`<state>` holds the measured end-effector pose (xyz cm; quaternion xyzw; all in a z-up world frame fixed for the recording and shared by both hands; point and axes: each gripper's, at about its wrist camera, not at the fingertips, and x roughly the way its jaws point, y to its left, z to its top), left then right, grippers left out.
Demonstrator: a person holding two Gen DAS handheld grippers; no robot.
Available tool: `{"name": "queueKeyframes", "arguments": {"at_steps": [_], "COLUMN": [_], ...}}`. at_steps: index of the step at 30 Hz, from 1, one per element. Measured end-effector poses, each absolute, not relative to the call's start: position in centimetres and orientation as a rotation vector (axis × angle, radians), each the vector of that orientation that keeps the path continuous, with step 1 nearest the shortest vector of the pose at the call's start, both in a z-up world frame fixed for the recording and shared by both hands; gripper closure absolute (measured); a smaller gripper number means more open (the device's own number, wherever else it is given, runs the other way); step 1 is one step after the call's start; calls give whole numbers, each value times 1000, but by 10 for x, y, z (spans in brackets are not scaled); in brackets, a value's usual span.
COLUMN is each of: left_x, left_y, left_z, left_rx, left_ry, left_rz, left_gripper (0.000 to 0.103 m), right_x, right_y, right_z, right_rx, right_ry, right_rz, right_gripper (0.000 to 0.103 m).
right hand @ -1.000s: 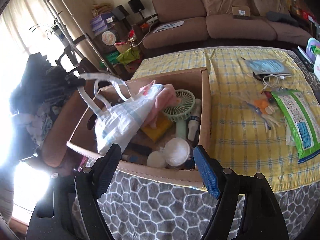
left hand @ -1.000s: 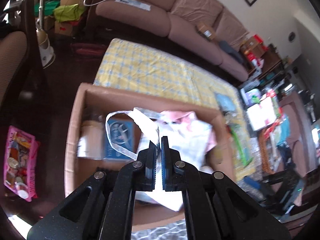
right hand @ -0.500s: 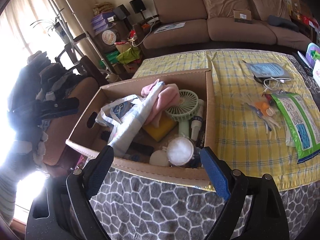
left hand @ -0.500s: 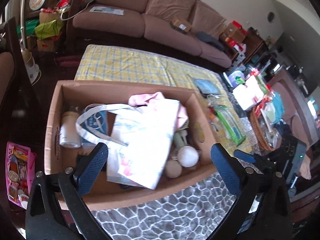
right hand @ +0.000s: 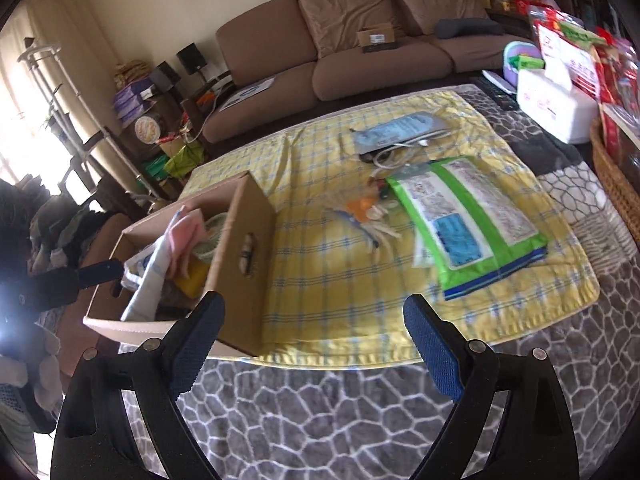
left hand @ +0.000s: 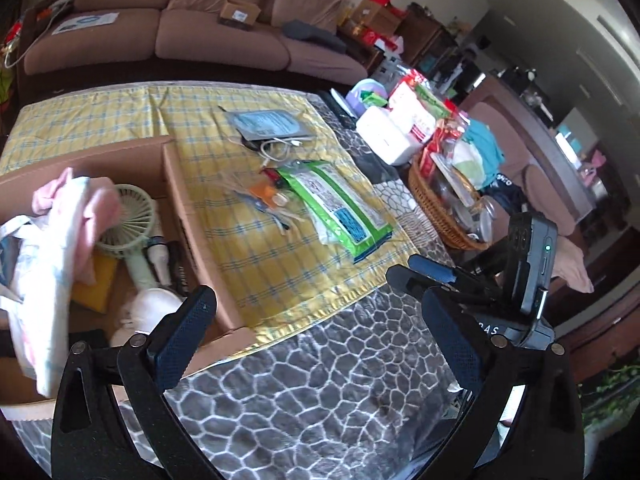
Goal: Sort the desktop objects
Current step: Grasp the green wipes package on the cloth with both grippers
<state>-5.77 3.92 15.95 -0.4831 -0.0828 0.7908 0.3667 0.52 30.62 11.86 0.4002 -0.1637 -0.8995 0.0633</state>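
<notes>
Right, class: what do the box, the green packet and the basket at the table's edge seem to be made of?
Box: brown corrugated cardboard, matt, with raw cut edges. Green packet: probably plastic film, glossy, printed and slightly crinkled. Basket: woven wicker or rattan by its looks, the tan weave visible on its side.

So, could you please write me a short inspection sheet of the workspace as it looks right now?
Surface: yellow checked cloth over a grey stone-pattern cover.
Job's things: cardboard box holding a white tote bag, pink cloth and green hand fan; green packet, blue-grey pouch and small bits lie on the cloth.
Clutter: wicker basket, white tissue box.
Grippers: left claw open, empty; right claw open, empty.
Cables: white cable beside the pouch.
Surroundings: brown sofa, small box on it.
</notes>
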Motion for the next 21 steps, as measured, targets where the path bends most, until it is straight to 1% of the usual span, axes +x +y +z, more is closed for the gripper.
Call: {"name": "queueKeyframes", "arguments": {"at_steps": [4,9,16,17,19,20,21], "left_x": [-61,-75,-112,-118,-126,-129,-131], "left_y": [94,154,212,218,226,228,230], "left_z": [137,97,35,27,15,9,3], "left_rx": [-1267,-1322,-1432,-1449,-1485,-1510,-1534], "left_ry": [-185,-191,-227,-231,-233,-232,-237], "left_rz": [1973,1921,1911,1901,1882,1874,1862], "left_gripper": [0,0,0,3,21,34,43], "right_x": [4,-15,-64,-71,-84,-88,-93], "right_y": [362,425,472,474,474,472,469], "right_z": [111,90,55,50,40,37,33], "right_rx": [1213,1242,1287,1299,1319,1324,1324], "right_ry": [-520,-602,-651,-650,-634,-632,-637], "right_rz": [-2781,-2808,-2774,-2764,-2730,-2705,-2666], "right_gripper": [10,10,10,10,12,15,19]}}
